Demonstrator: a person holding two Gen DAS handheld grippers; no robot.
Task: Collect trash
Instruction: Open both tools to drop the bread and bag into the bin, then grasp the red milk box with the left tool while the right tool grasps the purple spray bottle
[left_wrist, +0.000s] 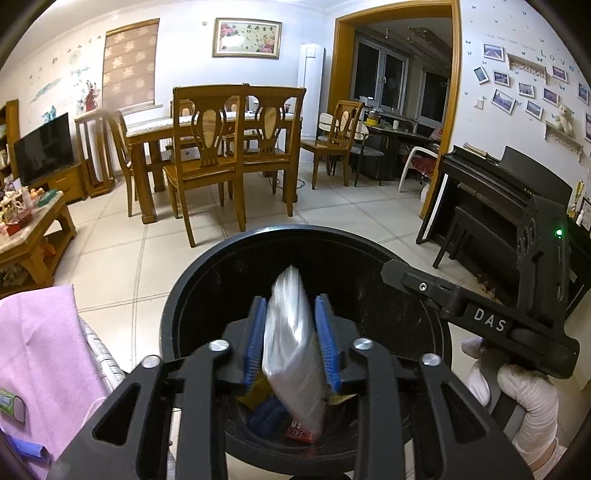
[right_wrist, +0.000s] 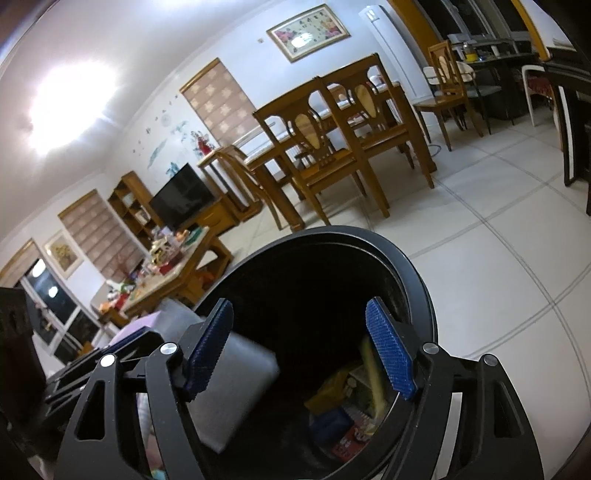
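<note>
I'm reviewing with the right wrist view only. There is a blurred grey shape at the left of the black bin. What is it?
Observer: A silver packet. It stands between the left gripper's blue pads, over the mouth of the bin.
Operator: Who holds the right gripper?
Observer: A white-gloved hand grips the handle of the right gripper.
Operator: Any sign that it is powered?
Observer: Yes, a green light glows on its body.
</note>
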